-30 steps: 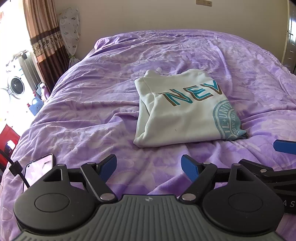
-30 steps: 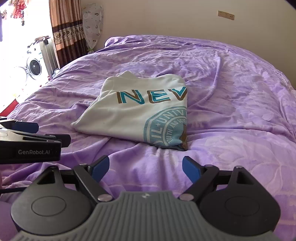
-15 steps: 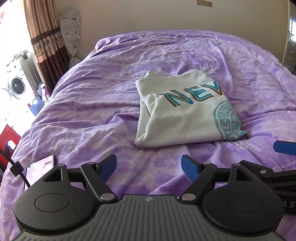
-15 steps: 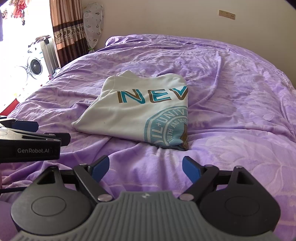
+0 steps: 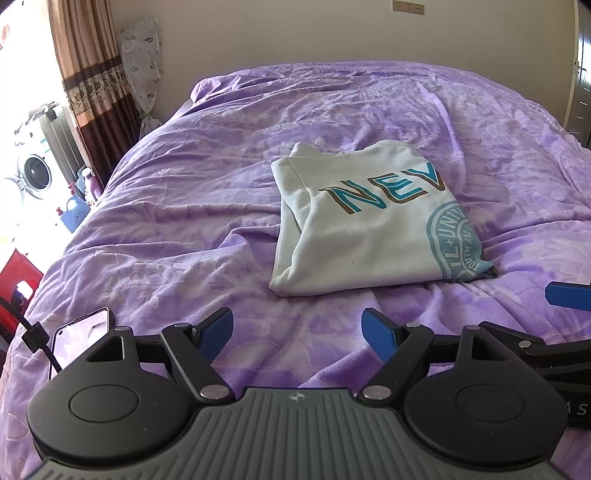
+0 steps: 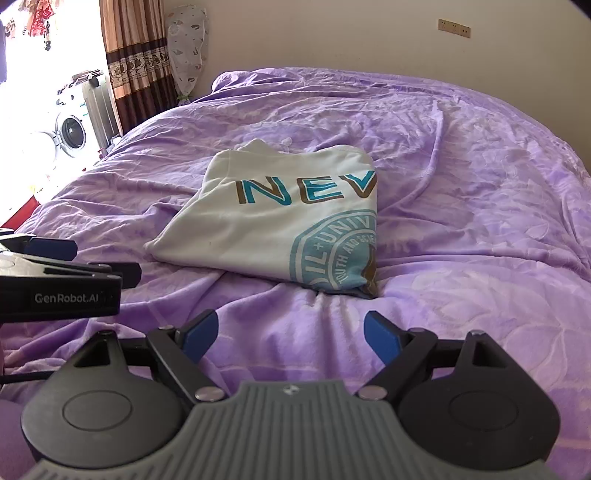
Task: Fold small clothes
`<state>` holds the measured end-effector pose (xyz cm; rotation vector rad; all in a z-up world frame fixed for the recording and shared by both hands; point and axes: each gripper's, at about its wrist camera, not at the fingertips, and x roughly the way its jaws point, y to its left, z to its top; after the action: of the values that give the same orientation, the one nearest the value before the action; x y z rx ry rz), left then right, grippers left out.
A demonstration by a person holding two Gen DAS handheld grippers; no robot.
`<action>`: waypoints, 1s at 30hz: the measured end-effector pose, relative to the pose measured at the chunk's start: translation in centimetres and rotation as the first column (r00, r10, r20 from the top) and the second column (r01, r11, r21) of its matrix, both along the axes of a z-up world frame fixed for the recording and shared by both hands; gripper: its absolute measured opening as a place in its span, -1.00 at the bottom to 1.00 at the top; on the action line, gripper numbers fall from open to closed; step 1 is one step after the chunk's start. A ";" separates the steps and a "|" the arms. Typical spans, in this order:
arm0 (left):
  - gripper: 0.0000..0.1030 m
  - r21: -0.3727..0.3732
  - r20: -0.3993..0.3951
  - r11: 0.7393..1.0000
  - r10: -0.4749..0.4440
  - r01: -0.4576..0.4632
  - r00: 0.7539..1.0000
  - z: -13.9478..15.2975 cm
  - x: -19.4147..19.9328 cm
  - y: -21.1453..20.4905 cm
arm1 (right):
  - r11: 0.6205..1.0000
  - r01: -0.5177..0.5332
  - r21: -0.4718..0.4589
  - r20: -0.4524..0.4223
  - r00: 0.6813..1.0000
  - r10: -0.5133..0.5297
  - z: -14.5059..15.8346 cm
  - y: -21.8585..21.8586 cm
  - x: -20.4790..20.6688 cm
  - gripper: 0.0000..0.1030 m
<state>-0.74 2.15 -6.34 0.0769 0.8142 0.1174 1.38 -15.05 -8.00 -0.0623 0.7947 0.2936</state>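
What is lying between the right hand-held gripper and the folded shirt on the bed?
Only wrinkled purple bedspread lies between the right hand-held gripper and the folded shirt. No other object is on that stretch, as the right wrist view shows.

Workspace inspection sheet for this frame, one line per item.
Surface: rumpled purple floral bedspread.
Job's things: cream printed sweatshirt, folded into a rectangle, lying flat mid-bed.
Clutter: black smartphone at the near left bed edge.
Grippers: left tongs open, empty; right tongs open, empty; both short of the sweatshirt.
Cables: black cable beside the phone.
Surroundings: brown curtain, white washing machine, beige wall socket.
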 end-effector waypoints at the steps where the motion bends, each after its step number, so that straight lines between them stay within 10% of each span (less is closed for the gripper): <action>1: 0.80 0.001 0.001 1.000 0.001 -0.001 1.000 0.0 0.0 0.0 | 1.000 0.000 0.000 0.000 1.000 0.000 0.0 0.0 0.0 0.60; 30: 0.80 0.005 0.005 1.000 0.001 -0.001 1.000 0.1 -0.1 -0.1 | 1.000 -0.001 0.002 -0.002 1.000 0.001 -0.1 -0.1 0.0 0.60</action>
<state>-0.79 2.06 -6.20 0.0807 0.8091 0.1204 1.42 -15.11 -8.06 -0.0602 0.7966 0.2954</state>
